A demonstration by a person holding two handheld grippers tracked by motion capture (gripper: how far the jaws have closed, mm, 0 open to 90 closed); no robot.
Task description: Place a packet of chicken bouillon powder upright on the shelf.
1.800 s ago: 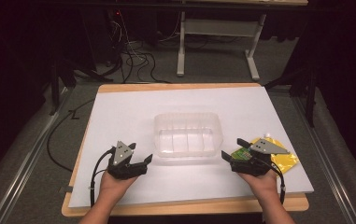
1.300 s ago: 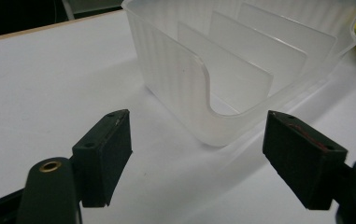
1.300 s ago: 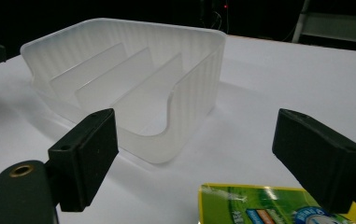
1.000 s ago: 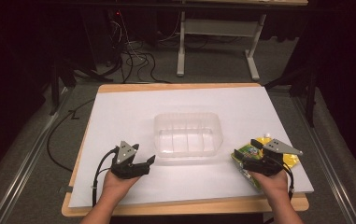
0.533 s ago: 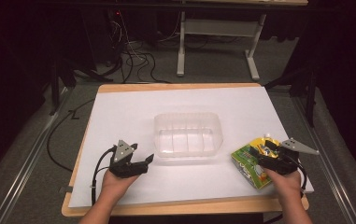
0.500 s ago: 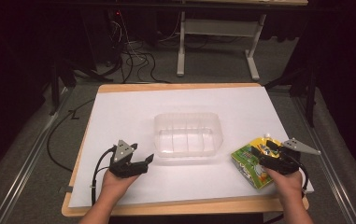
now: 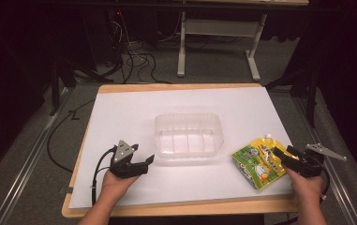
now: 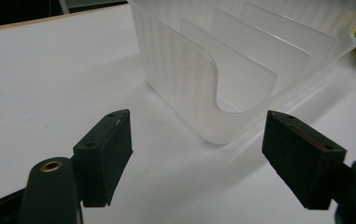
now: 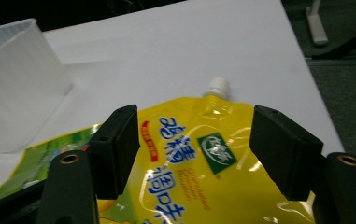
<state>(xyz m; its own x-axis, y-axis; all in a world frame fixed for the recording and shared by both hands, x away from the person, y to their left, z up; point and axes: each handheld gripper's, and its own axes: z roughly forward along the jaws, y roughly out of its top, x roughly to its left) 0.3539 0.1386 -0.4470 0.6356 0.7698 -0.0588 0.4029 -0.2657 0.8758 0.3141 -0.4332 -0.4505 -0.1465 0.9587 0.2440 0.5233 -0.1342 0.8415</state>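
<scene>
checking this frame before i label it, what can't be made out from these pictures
- Yellow pouch: its lower part is cut off by the bottom edge and the jaws in the right gripper view; in the high view its print is too small to read.
- Right gripper: whether its pads touch the pouch; the jaws have just been closing, pouch between them.
- Clear bin: its far end runs past the top edge in the left gripper view.

One clear plastic bin [image 7: 189, 138] sits mid-table on one white sheet [image 7: 134, 105]. One yellow spouted pouch [image 7: 256, 161] lies near right. Two grippers: one near left [image 7: 141, 165], one near right [image 7: 281, 154].
</scene>
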